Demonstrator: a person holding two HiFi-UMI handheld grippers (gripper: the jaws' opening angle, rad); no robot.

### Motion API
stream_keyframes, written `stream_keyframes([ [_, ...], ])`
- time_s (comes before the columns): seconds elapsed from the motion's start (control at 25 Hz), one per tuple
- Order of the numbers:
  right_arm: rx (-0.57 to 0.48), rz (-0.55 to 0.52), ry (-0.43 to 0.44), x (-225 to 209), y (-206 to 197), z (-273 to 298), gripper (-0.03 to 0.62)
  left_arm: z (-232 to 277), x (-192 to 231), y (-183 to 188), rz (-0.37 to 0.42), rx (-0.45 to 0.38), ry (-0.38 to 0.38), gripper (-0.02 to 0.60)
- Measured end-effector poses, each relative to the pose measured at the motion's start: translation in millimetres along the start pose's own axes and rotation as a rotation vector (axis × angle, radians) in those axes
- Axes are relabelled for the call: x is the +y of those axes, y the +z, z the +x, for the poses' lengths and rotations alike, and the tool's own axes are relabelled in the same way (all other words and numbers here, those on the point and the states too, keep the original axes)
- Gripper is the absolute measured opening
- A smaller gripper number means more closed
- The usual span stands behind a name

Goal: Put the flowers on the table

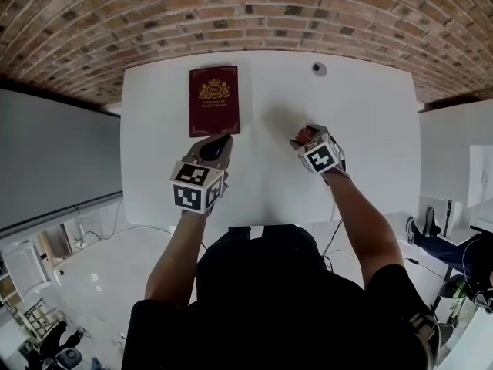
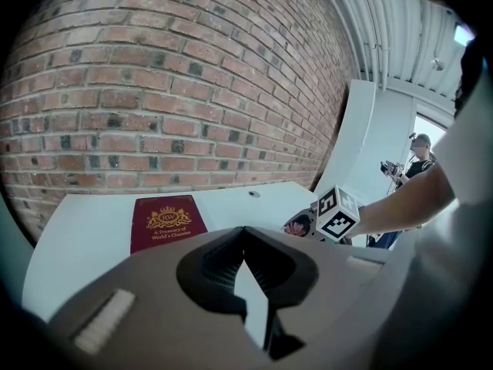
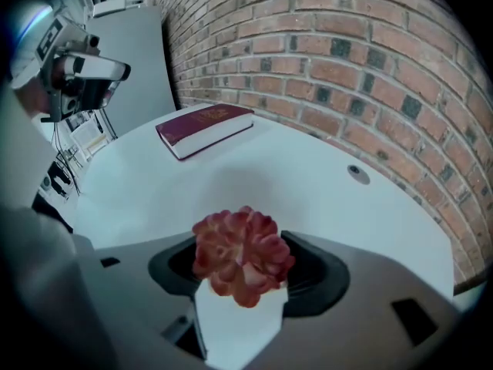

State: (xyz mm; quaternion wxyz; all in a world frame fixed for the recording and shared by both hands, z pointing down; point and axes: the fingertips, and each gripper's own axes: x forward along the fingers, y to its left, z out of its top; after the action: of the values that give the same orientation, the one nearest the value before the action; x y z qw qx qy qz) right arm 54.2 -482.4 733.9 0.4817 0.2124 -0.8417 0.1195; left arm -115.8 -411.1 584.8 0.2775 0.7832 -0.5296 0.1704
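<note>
- Pink-red flower [image 3: 240,254] is pinched between the fingers [image 3: 347,314] of the right gripper [image 3: 243,284], and its ruffled head stands up past them. White shows just under the bloom. I cannot tell whether that is a wrap on the flower or the desk seen through the gap.
- Handling, as a judgement: it looks light, soft and easily crushed, and the petals would likely bruise or shed under a hard squeeze. The hold is best placed low, under the head, with mild pressure.
- The flower is over the white desk [image 1: 370,129], right of the middle. I cannot tell whether it touches the top.
- The left gripper [image 2: 246,241] has its fingers drawn together with nothing between them. It hovers just beside the near edge of the book.
- The dark red book [image 1: 213,99] lies flat on the far left part of the desk, well apart from the flower.
- Containers: no vase, pot or box shows on the desk. The only other thing there is a small round fitting [image 1: 319,68] near the far edge.
</note>
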Motion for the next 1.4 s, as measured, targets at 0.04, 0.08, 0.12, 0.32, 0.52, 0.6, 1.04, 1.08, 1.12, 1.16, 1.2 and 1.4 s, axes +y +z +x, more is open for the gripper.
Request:
stream_keyframes([
  [0.04, 0.004, 0.015, -0.005, -0.4, -0.1, -1.0, 0.258, -1.5, 0.6, 0.3, 0.001, -0.001, -0.001, 0.011],
  [0.08, 0.005, 0.038, -0.006, -1.1, -0.1, -2.1, 0.258, -3.0, 1.2, 0.5, 0.002, -0.001, -0.002, 0.012],
  [0.12, 0.002, 0.062, -0.003, -1.5, 0.2, -2.6, 0.258, -4.3, 1.7, 0.5, 0.004, -0.001, -0.004, 0.012],
  [0.32, -0.031, 0.122, -0.001, -0.9, 5.4, -10.8, 0.276, -8.4, 3.4, -0.3, 0.014, 0.004, -0.02, 0.011],
  [0.52, -0.068, 0.167, -0.037, -3.2, 5.8, -25.7, 0.285, -9.3, -1.1, 1.4, 0.035, 0.002, -0.054, 0.012],
  [0.6, -0.077, 0.183, -0.059, -5.5, 3.8, -32.3, 0.287, -10.2, -3.3, 2.5, 0.045, 0.002, -0.067, 0.011],
  [1.04, -0.119, 0.288, -0.169, 1.6, -18.6, -72.8, 0.287, -31.5, -17.5, 9.6, 0.106, -0.027, -0.134, 0.012],
  [1.08, -0.123, 0.295, -0.174, 4.6, -19.9, -75.8, 0.287, -35.4, -17.3, 8.6, 0.11, -0.03, -0.137, 0.012],
  [1.12, -0.127, 0.302, -0.179, 8.3, -21.0, -78.7, 0.287, -39.7, -16.7, 7.2, 0.113, -0.032, -0.14, 0.011],
  [1.16, -0.131, 0.309, -0.183, 12.4, -22.1, -81.6, 0.287, -44.3, -15.9, 5.5, 0.115, -0.034, -0.143, 0.012],
  [1.2, -0.134, 0.315, -0.188, 16.8, -23.3, -84.3, 0.287, -48.9, -15.1, 3.6, 0.117, -0.036, -0.145, 0.012],
  [1.4, -0.14, 0.335, -0.213, 41.2, -25.5, -97.5, 0.287, -71.9, -9.8, -3.3, 0.117, -0.057, -0.156, 0.011],
])
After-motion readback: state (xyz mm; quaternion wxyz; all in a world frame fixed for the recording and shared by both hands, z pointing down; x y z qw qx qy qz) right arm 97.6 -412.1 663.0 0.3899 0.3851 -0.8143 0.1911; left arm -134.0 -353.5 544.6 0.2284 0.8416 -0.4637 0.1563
